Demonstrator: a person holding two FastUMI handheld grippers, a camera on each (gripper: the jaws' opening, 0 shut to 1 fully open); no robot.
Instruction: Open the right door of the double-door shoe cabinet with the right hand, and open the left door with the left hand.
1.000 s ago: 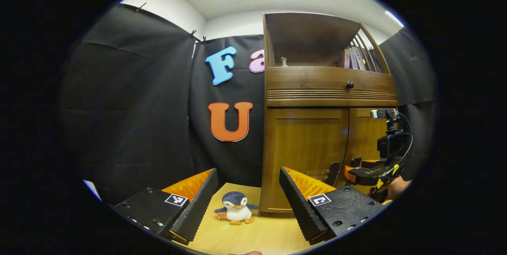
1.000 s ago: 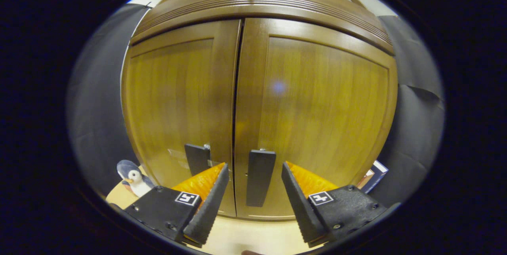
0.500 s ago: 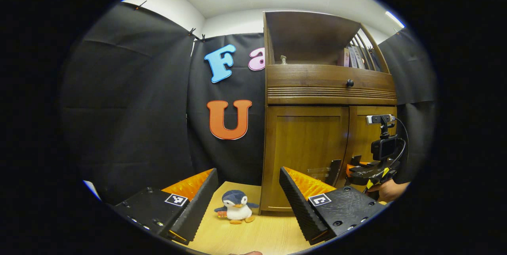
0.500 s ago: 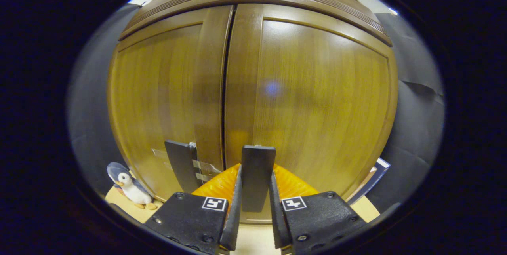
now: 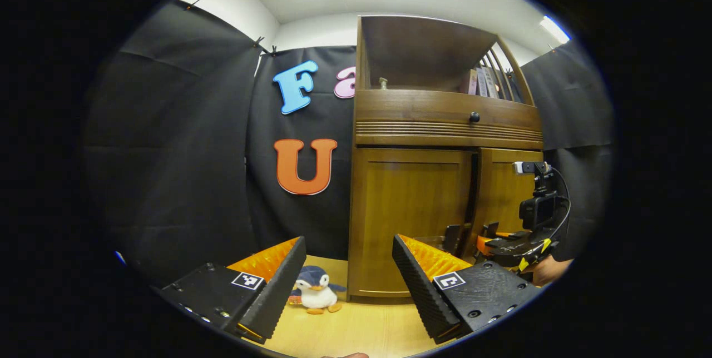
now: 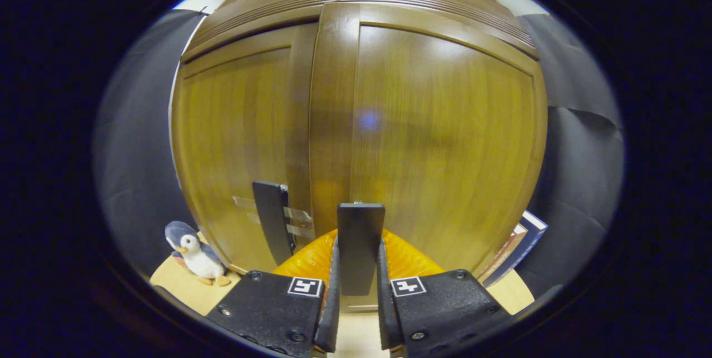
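My right gripper (image 6: 356, 302) is pinched on the dark flat bar handle of the right door (image 6: 360, 247), both fingers pressing its sides. The right brown wooden panel door (image 6: 439, 135) of the double-door shoe cabinet (image 5: 445, 124) looks just cracked: its inner edge stands proud of the left brown wooden panel door (image 6: 239, 141). My read: the step in hand is swinging the right door out.

To do it well I'd keep the squeeze firm, pull along the arc about the right-side hinge rather than straight back, and keep the fingers square on the handle so it doesn't twist out.

My left gripper (image 5: 347, 286) is spread wide, holding nothing, near the front of the light wooden table top (image 5: 356, 330) and well apart from the left door's dark bar handle (image 6: 272, 219). It goes there next, I judge.

The left gripper view gives the whole cabinet from the left: a dark gap (image 5: 473, 191) between the doors, the drawer with a small dark round knob (image 5: 474, 117), books on the top shelf (image 5: 481, 81), and my right gripper far off at the handle. The right gripper view gives the close grip itself, plus books leaning by the cabinet's right foot (image 6: 514, 249). A small grey-and-white plush penguin (image 5: 314, 291) sits near the cabinet's left corner.
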